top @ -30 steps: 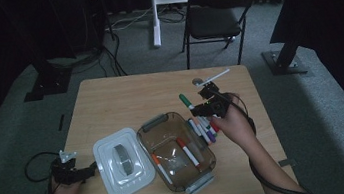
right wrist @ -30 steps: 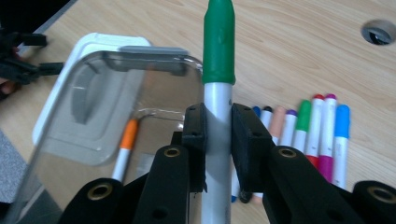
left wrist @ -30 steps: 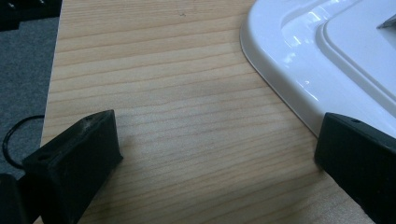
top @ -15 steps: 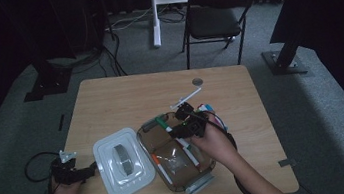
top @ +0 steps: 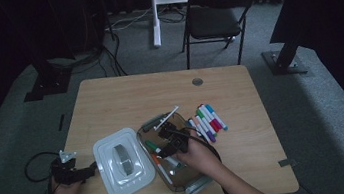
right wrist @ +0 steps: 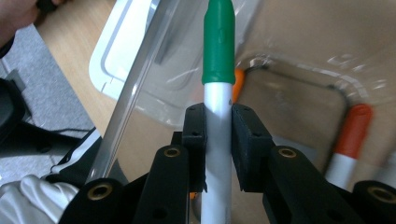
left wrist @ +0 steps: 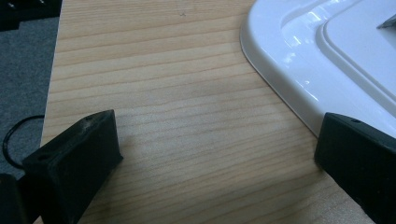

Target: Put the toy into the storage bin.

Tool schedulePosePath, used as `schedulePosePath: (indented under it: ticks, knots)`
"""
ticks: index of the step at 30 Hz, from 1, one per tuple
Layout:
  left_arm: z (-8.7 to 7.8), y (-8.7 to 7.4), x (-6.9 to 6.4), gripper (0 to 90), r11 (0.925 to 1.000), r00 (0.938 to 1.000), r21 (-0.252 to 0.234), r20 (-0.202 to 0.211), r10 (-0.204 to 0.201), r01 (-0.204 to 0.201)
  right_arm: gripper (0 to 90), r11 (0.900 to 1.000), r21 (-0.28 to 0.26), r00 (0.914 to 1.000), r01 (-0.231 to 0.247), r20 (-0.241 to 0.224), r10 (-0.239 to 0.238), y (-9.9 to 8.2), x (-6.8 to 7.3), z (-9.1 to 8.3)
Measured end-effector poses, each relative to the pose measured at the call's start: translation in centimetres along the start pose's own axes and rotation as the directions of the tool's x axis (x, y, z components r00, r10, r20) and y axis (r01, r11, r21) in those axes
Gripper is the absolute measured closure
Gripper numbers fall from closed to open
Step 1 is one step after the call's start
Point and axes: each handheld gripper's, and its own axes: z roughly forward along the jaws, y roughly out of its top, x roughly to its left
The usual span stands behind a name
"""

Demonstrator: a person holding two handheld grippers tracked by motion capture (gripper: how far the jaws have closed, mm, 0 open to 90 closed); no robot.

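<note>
over the clear box (top: pixel 198 174) – right fingers (right wrist: pixel 217 122) grasping green marker (right wrist: pixel 218 42) | left fingers (left wrist: pixel 70 156) released – beside lid (left wrist: pixel 327 60)

chair (top: pixel 217 18) behind table (top: pixel 120 104) | markers (top: pixel 207 121) in loose row | white lid (top: pixel 120 163) flat

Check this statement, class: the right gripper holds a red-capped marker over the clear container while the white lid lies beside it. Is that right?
Not quite. The marker in the right gripper has a green cap, not red, as the right gripper view shows. The rest stands: it is held over the clear container, with the white lid beside it.
</note>
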Motion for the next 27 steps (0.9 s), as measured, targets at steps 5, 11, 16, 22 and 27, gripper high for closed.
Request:
schedulePosePath:
  ticks: [5,11,16,22,27]
  knots:
    - [0.0,0.0,0.0,0.5,1.0000,1.0000,0.000,0.000,0.000,0.000,76.5,0.9988,0.049,0.9998,-0.003,0.017,0.002,0.2,-0.1,1.8]
    - [0.0,0.0,0.0,0.5,1.0000,1.0000,0.000,-0.001,0.000,0.000,76.4,0.9916,0.128,0.9997,-0.013,0.024,0.010,0.3,-0.8,3.9]
    - [0.0,0.0,0.0,0.5,1.0000,1.0000,0.001,0.001,0.000,0.000,76.4,0.9832,0.181,0.9991,-0.022,0.040,0.015,0.5,-1.1,5.1]
    - [0.0,0.0,0.0,0.5,1.0000,1.0000,0.001,0.001,0.000,0.000,76.0,0.9708,0.240,0.9983,-0.008,0.059,-0.007,0.7,-1.0,6.2]
    - [0.0,0.0,0.0,0.5,1.0000,1.0000,0.002,0.001,0.001,-0.001,75.4,0.9584,0.285,0.9972,0.009,0.069,-0.030,0.8,-0.8,6.9]
